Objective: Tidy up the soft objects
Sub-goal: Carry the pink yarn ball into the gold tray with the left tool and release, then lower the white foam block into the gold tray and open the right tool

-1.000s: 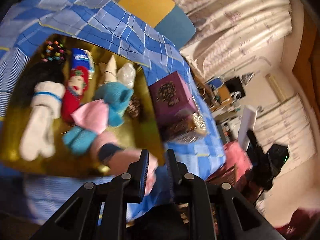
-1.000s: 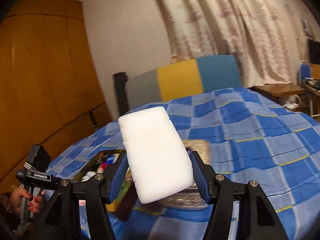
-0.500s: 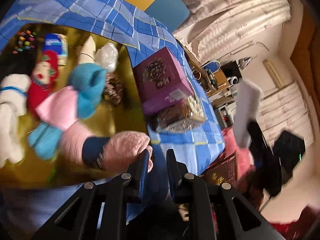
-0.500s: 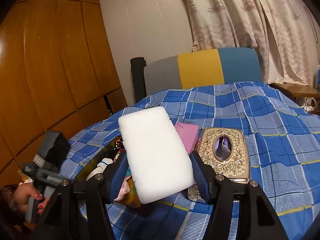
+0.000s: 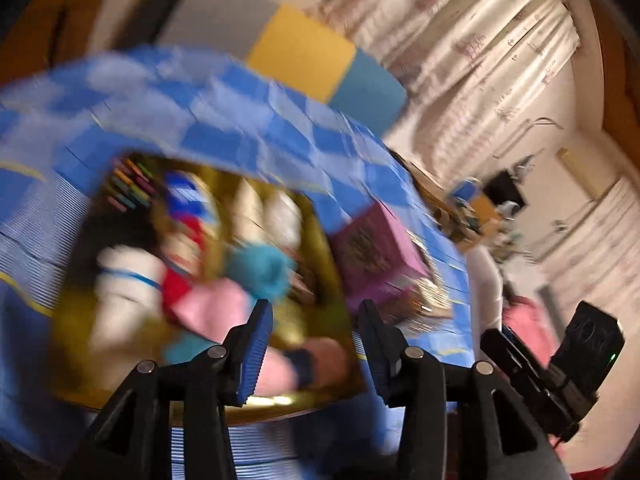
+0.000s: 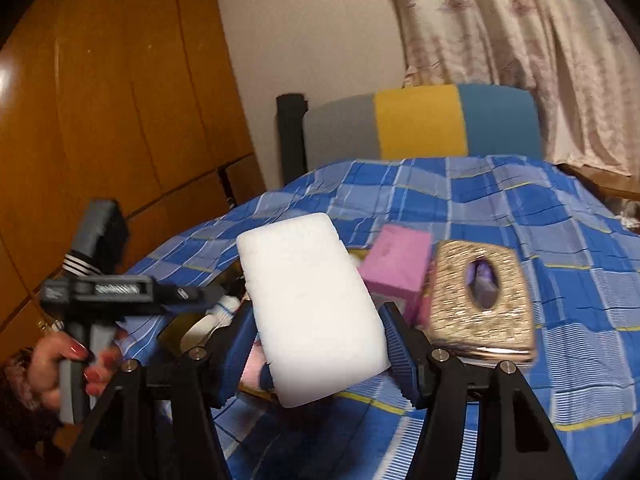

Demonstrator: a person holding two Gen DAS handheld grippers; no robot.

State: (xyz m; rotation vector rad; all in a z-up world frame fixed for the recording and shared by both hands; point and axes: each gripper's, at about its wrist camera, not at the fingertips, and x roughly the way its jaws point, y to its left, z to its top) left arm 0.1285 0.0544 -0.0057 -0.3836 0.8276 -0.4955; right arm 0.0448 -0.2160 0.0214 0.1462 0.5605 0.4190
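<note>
The bed (image 6: pixel 500 216), under its blue check cover, carries everything. On it sits the gold tray (image 5: pixel 80 320), already well filled: a white sock (image 5: pixel 124 280), a red sock (image 5: pixel 180 276), a blue plush (image 5: pixel 260 272), a pink cloth (image 5: pixel 212 308) and a few paler bundles behind, all blurred. At the tray's near edge lies a pink fluffy sock (image 5: pixel 304 364) with a dark band, below and between the jaws of the left gripper (image 5: pixel 316 344). Those jaws have just been opening and stand spread with nothing pinched, so I judge the sock as delivered.

Beside the tray stand a purple box (image 5: pixel 376 256) and a gold tissue box (image 6: pixel 484 300), neither soft, and likely to remain where they are.

What is left shows in the right wrist view: the right gripper (image 6: pixel 320 344) pinches a white sponge (image 6: pixel 308 304) by its long sides, held up over the bed short of the tray, whose corner shows just behind it. The sponge looks like the next item to go in. A hand (image 6: pixel 60 364) holds the left gripper's handle at the lower left. Whether more soft things wait elsewhere cannot be told; most of the sorting seems done.
</note>
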